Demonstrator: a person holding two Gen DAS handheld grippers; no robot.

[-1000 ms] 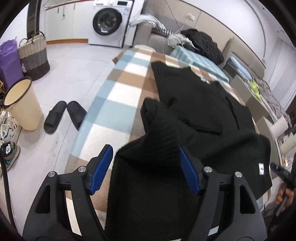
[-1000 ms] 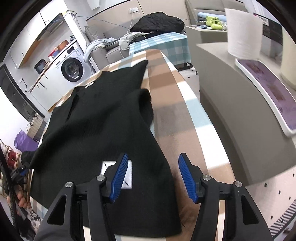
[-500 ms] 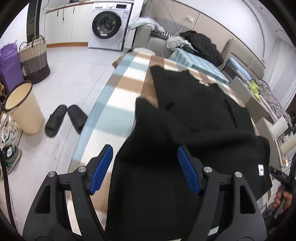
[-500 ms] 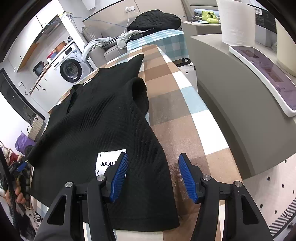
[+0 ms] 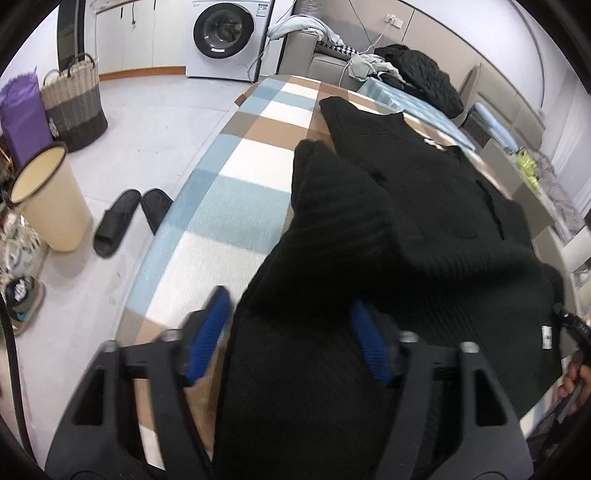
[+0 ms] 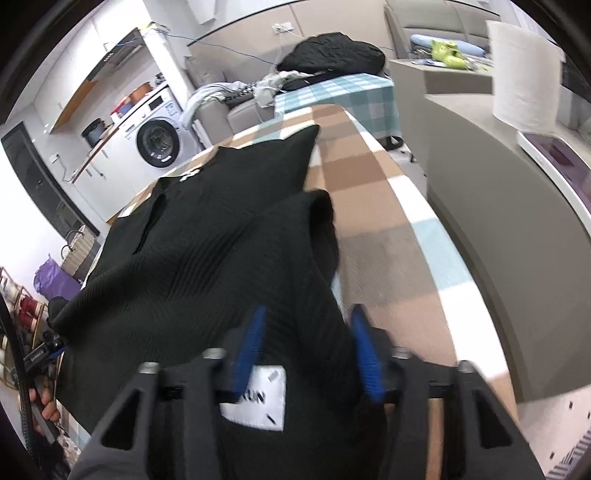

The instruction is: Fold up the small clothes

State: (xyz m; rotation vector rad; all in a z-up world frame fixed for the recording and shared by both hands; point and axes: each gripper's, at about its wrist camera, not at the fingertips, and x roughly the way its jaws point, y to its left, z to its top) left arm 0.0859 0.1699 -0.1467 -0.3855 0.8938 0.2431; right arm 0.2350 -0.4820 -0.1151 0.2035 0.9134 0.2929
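Observation:
A black ribbed knit top (image 5: 424, 221) lies spread on the checked table (image 5: 240, 199), its near hem toward me. My left gripper (image 5: 291, 336) straddles the hem's left corner. Its jaws are closing, with fabric between the blue pads and a gap still at the left pad (image 5: 210, 332). In the right wrist view the same top (image 6: 221, 240) has a white label (image 6: 258, 398) at its hem. My right gripper (image 6: 306, 350) straddles that corner, its jaws closing with cloth between them. A sleeve (image 6: 314, 214) lies folded in on each side.
Left of the table (image 6: 388, 206) the floor holds a beige bin (image 5: 51, 199), black slippers (image 5: 122, 218) and a woven basket (image 5: 74, 107). A washing machine (image 5: 221, 33) and a sofa with clothes (image 5: 413, 70) stand behind. A grey counter (image 6: 498, 221) with a paper roll (image 6: 524, 74) runs along the right.
Both grippers have come down closer over the hem corners, and both pairs of jaws have narrowed around the cloth. The fabric near the pads now bunches up more.

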